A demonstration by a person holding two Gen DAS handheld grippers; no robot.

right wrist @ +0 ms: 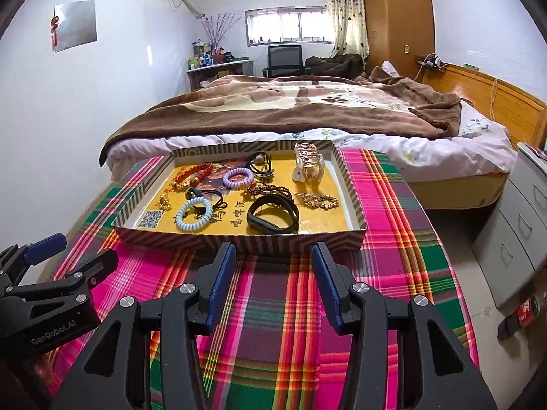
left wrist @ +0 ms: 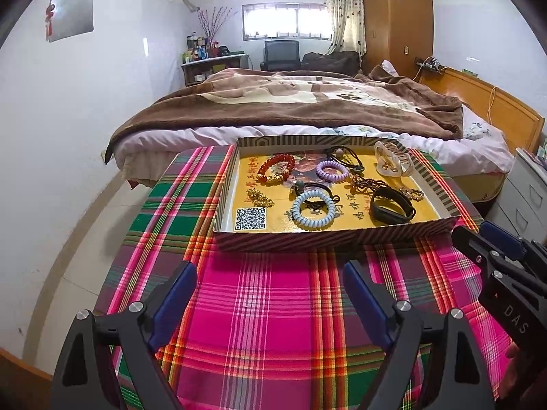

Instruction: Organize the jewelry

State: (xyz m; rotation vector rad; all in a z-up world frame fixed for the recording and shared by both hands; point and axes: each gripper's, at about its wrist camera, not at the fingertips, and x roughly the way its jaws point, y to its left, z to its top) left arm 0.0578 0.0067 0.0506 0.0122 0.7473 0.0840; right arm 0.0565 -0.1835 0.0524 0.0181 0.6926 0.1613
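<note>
Plaid tablecloth bears jewelry box; left gripper, right gripper both gape empty

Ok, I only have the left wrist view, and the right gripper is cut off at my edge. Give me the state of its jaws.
Observer: The right gripper is open with nothing between its fingers. It is over the plaid cloth, just short of the box.
Operator: Now tell me what's on the floor to the right of the table.
Observer: A dark bottle with a red label is on the floor, near the grey drawer unit.
Operator: Describe the gold piece that the black band half hides from me.
Observer: It's a gold openwork clip, lying flat in the box just right of the black band.
</note>
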